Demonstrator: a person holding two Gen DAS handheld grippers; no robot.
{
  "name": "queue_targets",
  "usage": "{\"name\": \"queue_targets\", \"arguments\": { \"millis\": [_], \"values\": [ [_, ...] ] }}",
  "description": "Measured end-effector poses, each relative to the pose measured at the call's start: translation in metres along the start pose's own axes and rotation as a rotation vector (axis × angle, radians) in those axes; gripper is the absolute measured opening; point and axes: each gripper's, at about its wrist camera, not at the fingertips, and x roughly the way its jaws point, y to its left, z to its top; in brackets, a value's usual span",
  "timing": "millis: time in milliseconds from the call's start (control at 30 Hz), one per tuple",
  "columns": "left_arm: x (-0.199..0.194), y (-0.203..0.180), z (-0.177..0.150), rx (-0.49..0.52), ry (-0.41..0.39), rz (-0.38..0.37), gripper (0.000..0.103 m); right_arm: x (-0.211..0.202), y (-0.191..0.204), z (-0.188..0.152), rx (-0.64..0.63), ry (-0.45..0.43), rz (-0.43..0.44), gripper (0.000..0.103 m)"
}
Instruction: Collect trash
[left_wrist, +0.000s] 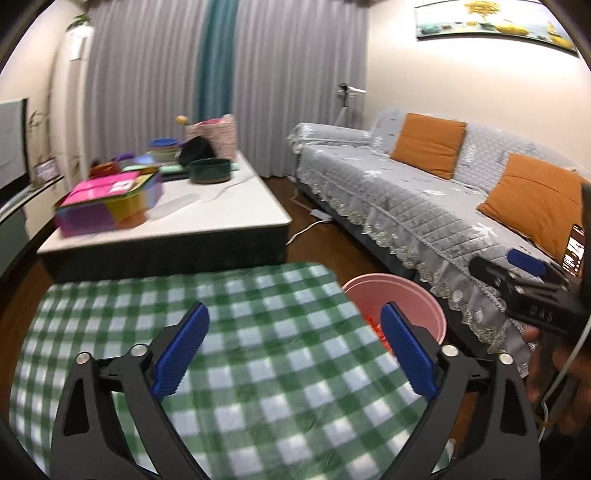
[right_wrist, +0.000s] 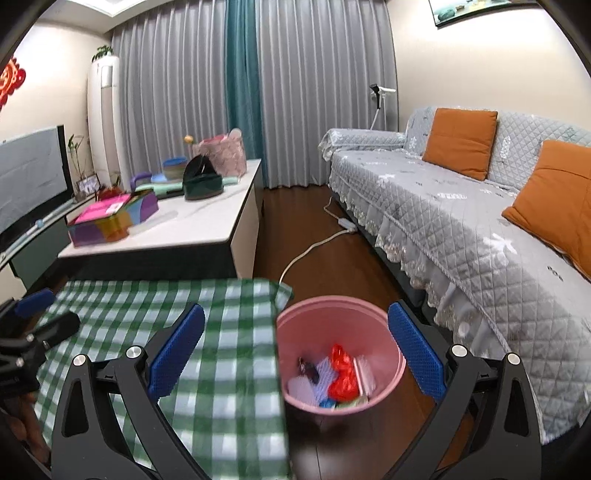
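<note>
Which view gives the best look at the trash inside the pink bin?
The right wrist view: it looks down into the pink bin, showing the red wrapper and other scraps. The left wrist view shows only the bin's far rim, the rest hidden behind the checked cloth.

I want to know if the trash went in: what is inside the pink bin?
The pink bin holds a crumpled red wrapper, white and pale papers, and a dark scrap. What lies beneath that pile is covered. Both grippers are open and hold nothing.
</note>
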Motion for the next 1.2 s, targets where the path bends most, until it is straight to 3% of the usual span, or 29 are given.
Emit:
{"name": "queue_targets", "arguments": {
  "millis": [300, 700, 1200],
  "values": [
    [-0.028, 0.026, -0.03, -0.083, 0.014, 0.139, 0.092, -0.012, 0.044, -0.034, -0.062, 0.05, 0.032, 0.098],
    [-0.036, 0.038, -0.052, -0.1, 0.039, 0.179, 0.092, -0.003, 0.072, -0.038, -0.093, 0.052, 0.037, 0.098],
    [-0.012, 0.047, -0.057, -0.132, 0.063, 0.22, 0.092, 0.018, 0.072, -0.041, -0.076, 0.086, 0.03, 0.098]
  ]
}}
